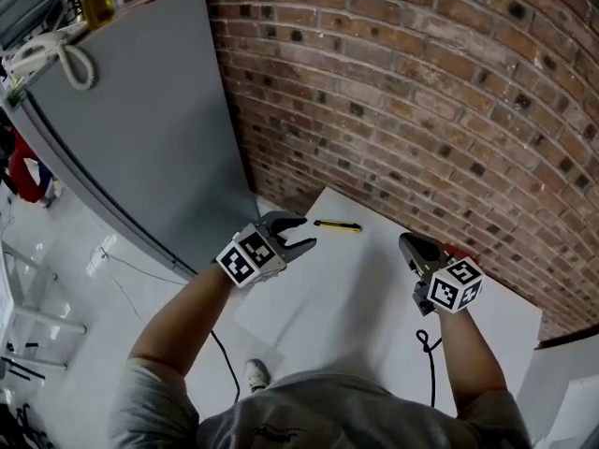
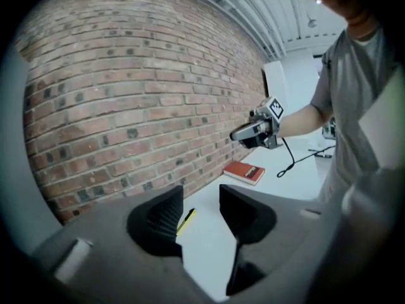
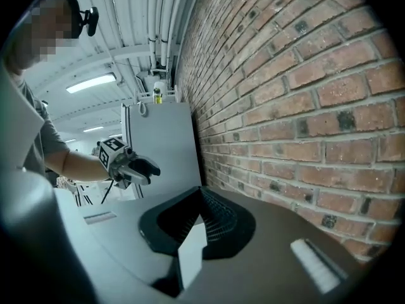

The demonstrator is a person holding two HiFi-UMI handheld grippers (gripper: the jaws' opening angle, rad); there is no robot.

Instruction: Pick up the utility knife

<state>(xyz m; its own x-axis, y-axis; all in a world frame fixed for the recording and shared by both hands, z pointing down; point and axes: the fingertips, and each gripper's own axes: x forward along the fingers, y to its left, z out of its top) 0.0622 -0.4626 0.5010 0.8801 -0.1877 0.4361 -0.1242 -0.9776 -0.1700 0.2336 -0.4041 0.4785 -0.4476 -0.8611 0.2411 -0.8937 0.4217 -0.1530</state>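
Note:
The utility knife (image 1: 338,225), slim, yellow and black, lies on the white table (image 1: 356,293) close to the brick wall. My left gripper (image 1: 307,233) hovers just left of it, jaws open and empty. In the left gripper view the knife (image 2: 186,220) shows on the table ahead, between the two spread fingers (image 2: 166,215). My right gripper (image 1: 409,241) hangs over the table's right part, jaws together with nothing in them. The right gripper view shows its fingers (image 3: 218,217) meeting at the tips, and the left gripper (image 3: 147,167) is seen across the table.
A red book (image 2: 244,171) lies by the wall beyond the knife, half hidden behind the right gripper in the head view. A tall grey cabinet (image 1: 140,129) stands left of the table. The brick wall (image 1: 421,92) bounds the far edge. A black cable (image 1: 429,344) trails from the right gripper.

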